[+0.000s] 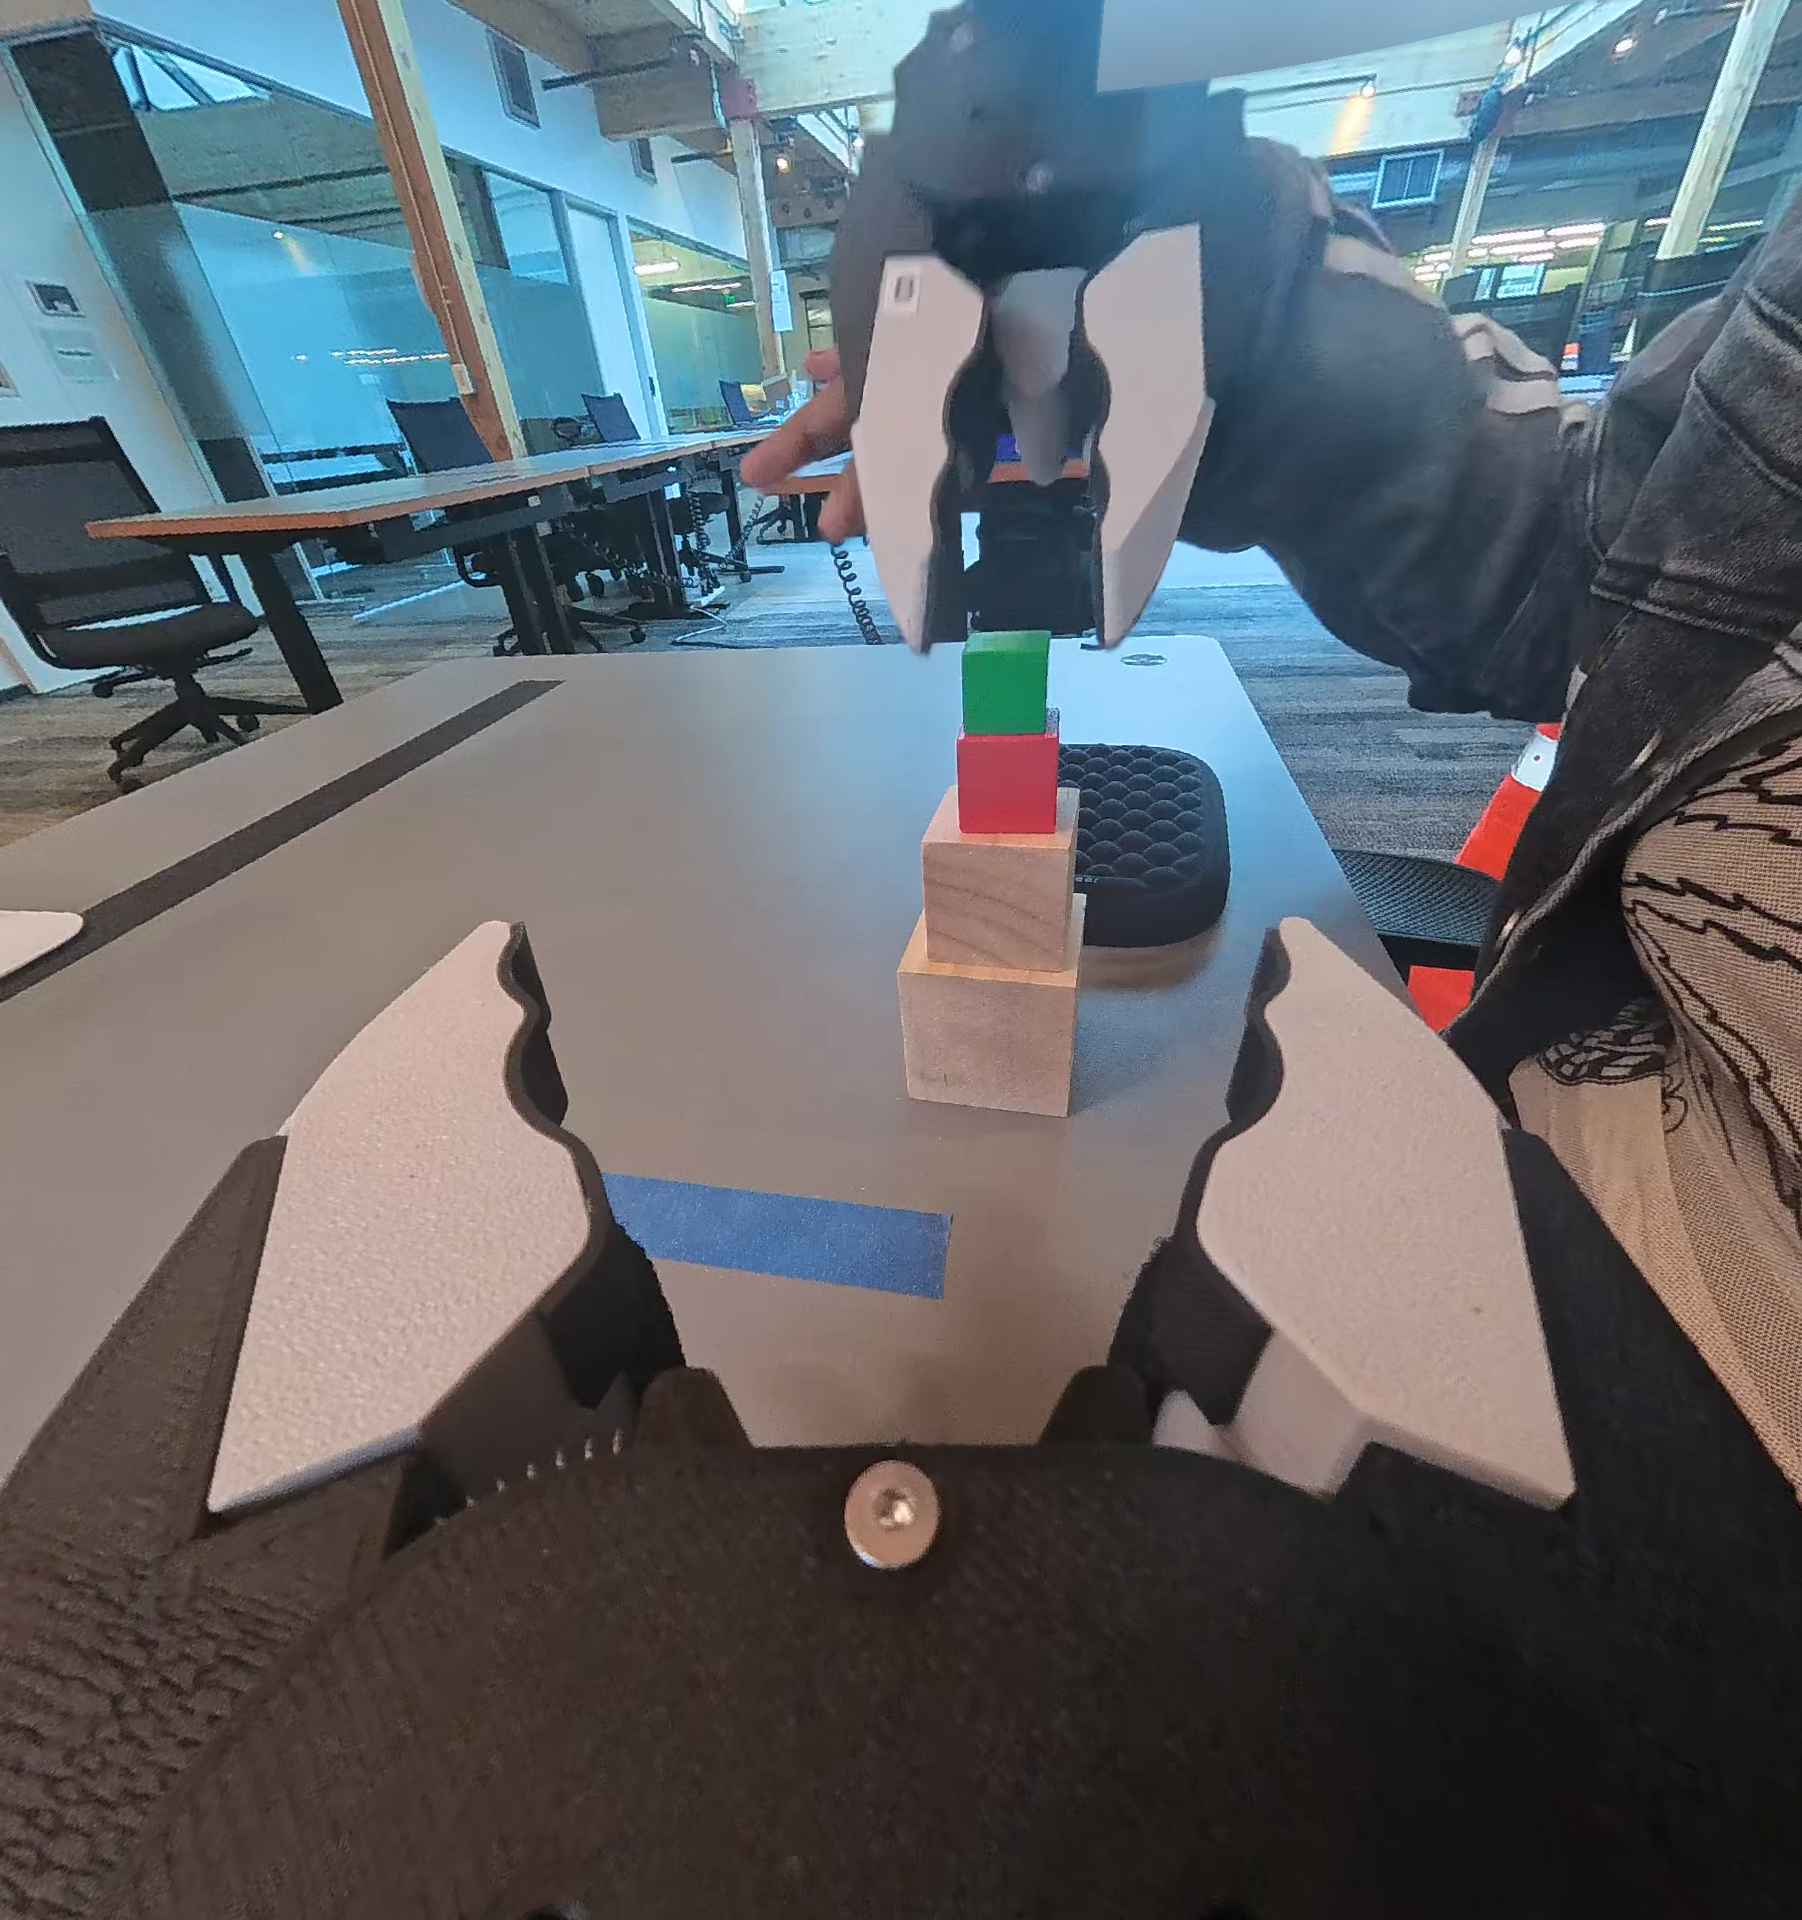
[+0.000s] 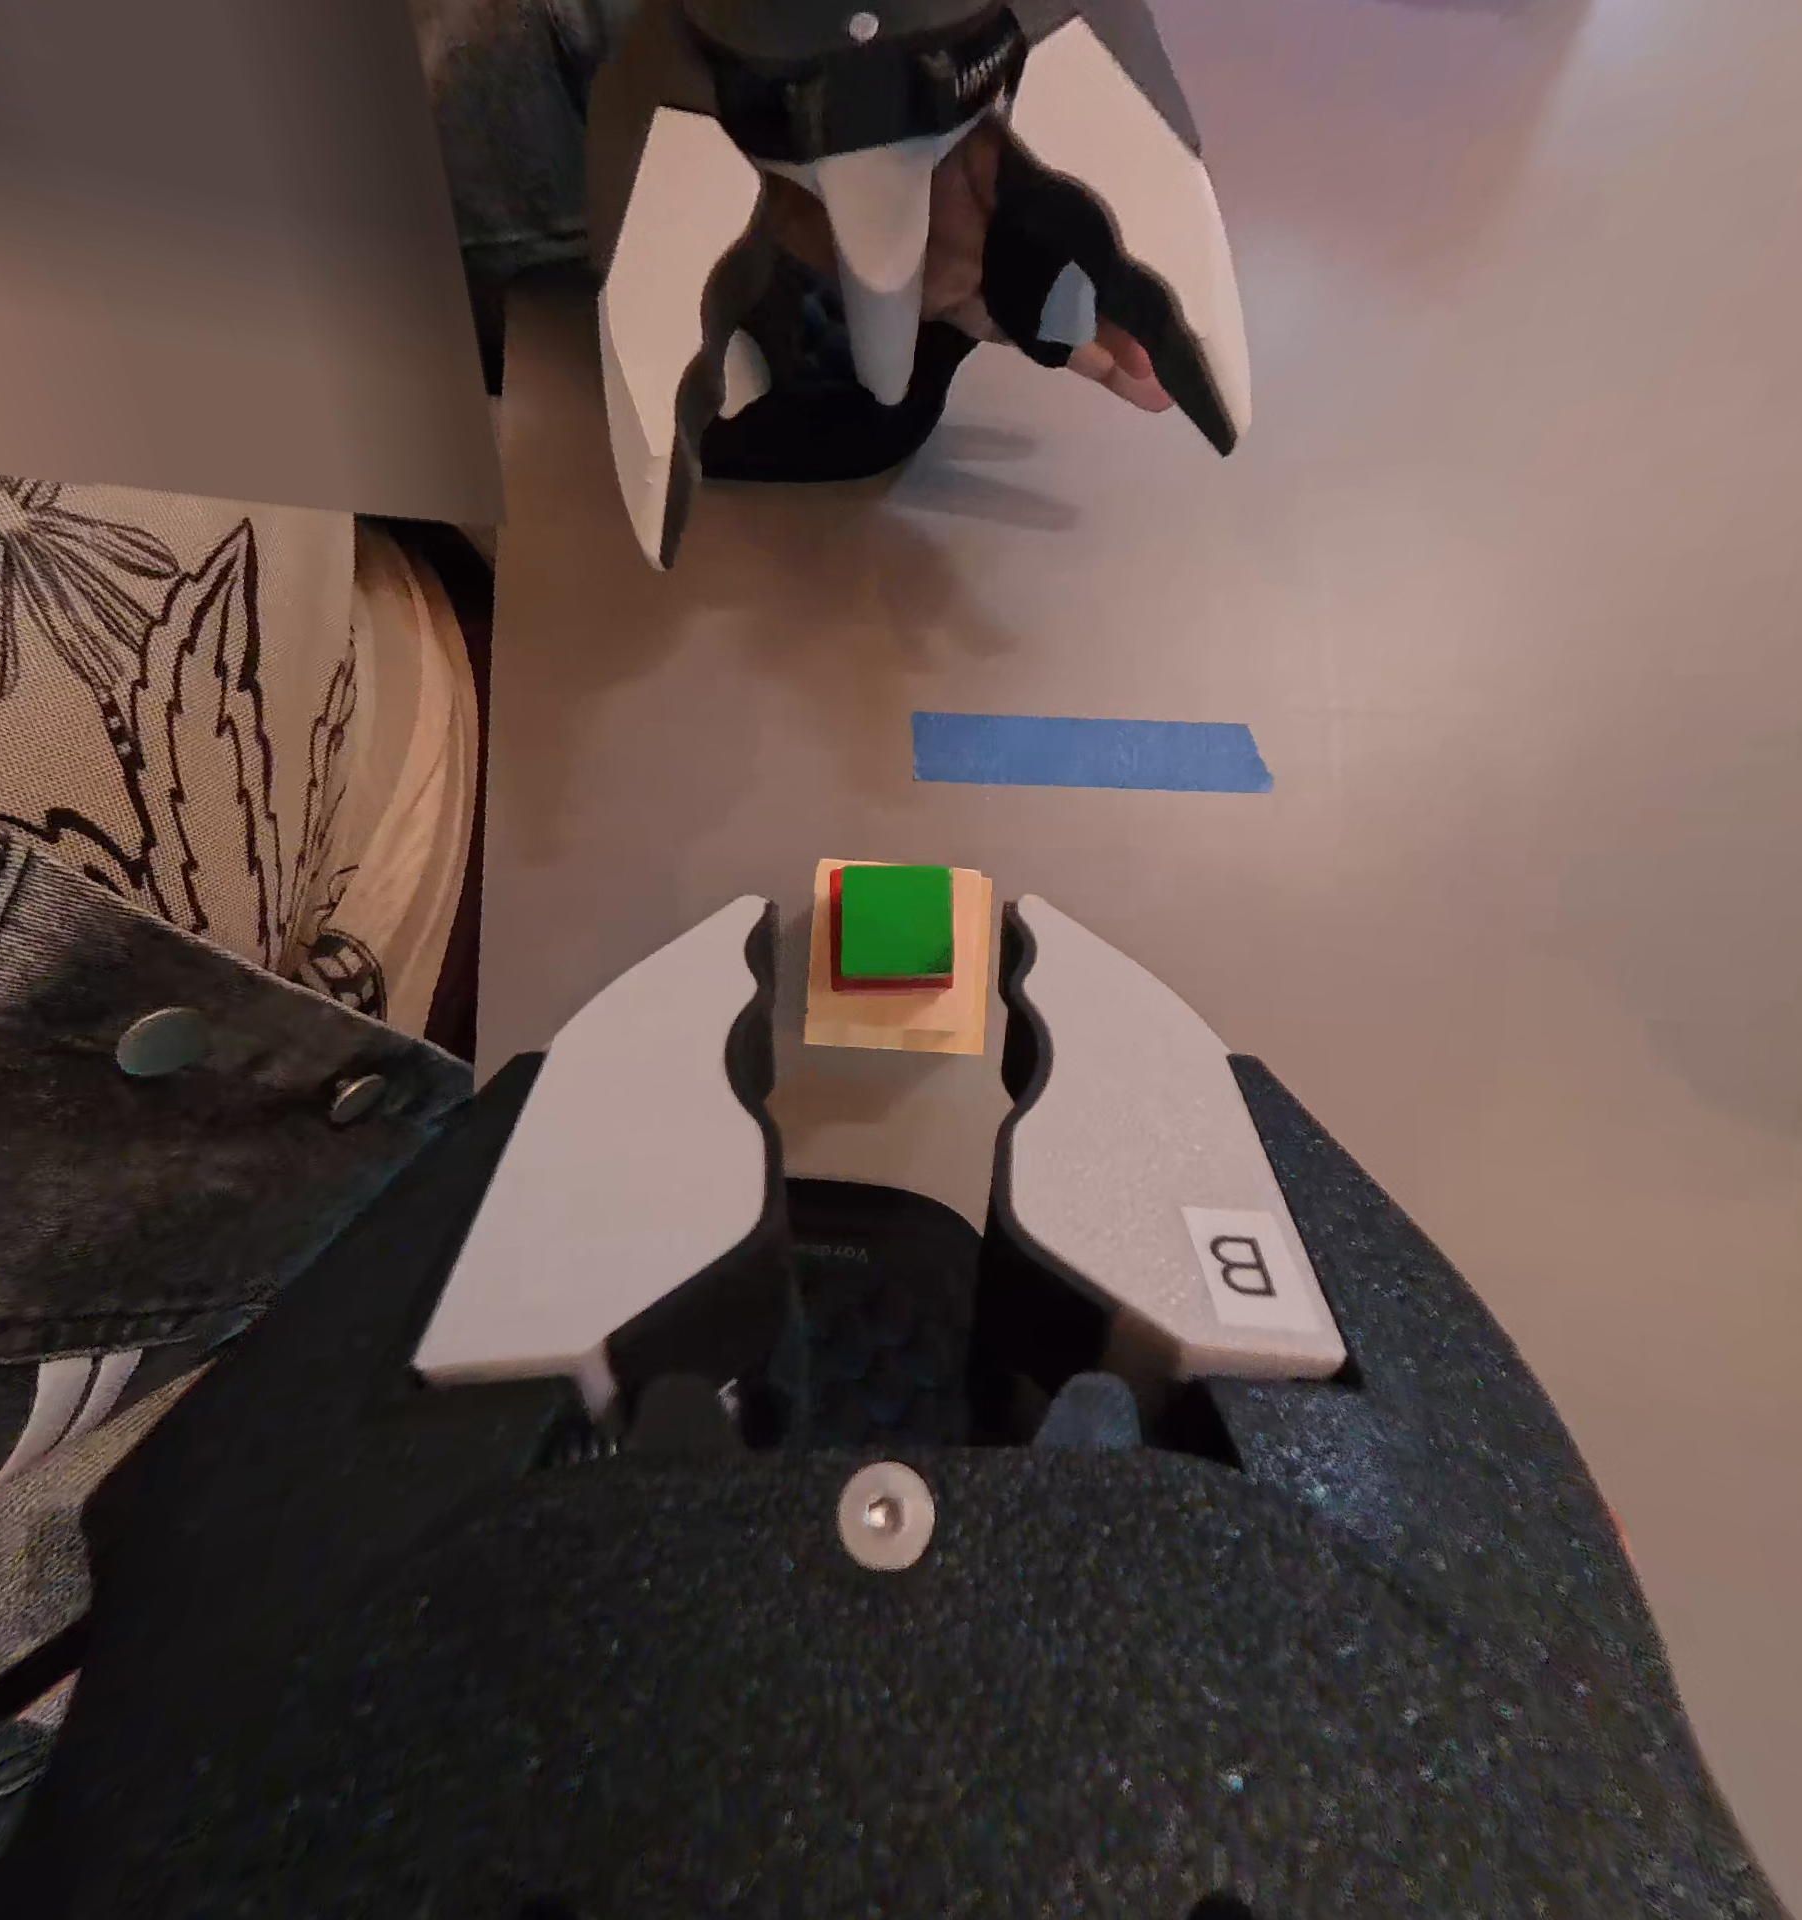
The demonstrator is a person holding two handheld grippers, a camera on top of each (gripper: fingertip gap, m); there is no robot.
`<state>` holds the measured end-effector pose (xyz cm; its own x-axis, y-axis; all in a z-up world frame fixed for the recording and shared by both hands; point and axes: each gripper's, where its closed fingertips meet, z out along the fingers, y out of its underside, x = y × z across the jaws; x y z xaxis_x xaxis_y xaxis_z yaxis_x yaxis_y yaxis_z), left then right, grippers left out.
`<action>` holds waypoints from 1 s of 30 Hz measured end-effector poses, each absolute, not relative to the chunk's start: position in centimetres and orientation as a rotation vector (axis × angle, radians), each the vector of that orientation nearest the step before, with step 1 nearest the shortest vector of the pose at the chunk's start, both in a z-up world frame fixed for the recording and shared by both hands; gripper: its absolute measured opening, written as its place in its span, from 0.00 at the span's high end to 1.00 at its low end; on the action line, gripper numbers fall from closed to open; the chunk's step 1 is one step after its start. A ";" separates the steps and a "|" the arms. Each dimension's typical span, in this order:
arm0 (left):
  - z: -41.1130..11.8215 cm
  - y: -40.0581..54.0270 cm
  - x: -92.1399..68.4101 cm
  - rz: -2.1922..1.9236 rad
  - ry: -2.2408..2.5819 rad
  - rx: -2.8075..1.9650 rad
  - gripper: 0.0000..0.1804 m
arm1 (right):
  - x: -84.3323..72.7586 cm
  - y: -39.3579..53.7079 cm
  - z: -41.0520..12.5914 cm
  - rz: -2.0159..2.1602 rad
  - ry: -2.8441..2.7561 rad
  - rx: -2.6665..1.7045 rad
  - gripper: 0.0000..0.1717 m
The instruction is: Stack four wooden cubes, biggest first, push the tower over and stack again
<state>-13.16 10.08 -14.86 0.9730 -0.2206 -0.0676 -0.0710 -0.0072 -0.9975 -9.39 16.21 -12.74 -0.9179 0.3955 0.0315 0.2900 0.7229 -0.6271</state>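
Note:
A tower of four cubes stands on the grey table (image 1: pixel 461 935): a big wooden cube (image 1: pixel 985 1039) at the bottom, a smaller wooden cube (image 1: pixel 999 894) on it, then a red cube (image 1: pixel 1008 781), and a green cube (image 1: pixel 1005 683) on top. My right gripper (image 1: pixel 1013 636) hangs straight above the tower, pointing down. It is open, and its fingertips are level with the green cube's top without touching it. In the right wrist view the green cube (image 2: pixel 895 923) shows between the spread pads of this gripper (image 2: pixel 886 909), with a gap on each side. My left gripper (image 1: pixel 897 935) is wide open and empty, low in front of the tower.
A strip of blue tape (image 1: pixel 783 1236) lies on the table between my left gripper and the tower. A black textured pad (image 1: pixel 1146 852) lies just behind the tower. An orange cone (image 1: pixel 1499 821) stands past the table's right edge. A person's jacket sleeve (image 1: pixel 1396 436) is at the right.

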 end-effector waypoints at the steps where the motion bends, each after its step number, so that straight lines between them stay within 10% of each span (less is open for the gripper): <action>1: -14.9 10.1 -13.2 -0.120 0.230 -1.578 0.30 | -9.4 16.4 -12.5 0.954 -2.740 -0.567 0.77; 6: -14.9 10.1 -13.2 -0.119 0.230 -1.579 0.30 | -7.9 17.7 -12.4 0.839 -2.654 -0.727 1.00; 30: -14.9 10.1 -13.2 -0.123 0.223 -1.582 0.31 | -10.2 15.4 -18.3 0.827 -2.503 -0.962 1.00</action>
<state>-13.25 10.15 -14.94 0.9740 -0.2183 -0.0612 -0.0653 -0.0115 -0.9978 -10.25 15.36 -18.29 -0.7158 0.6915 0.0971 0.4975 0.6026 -0.6240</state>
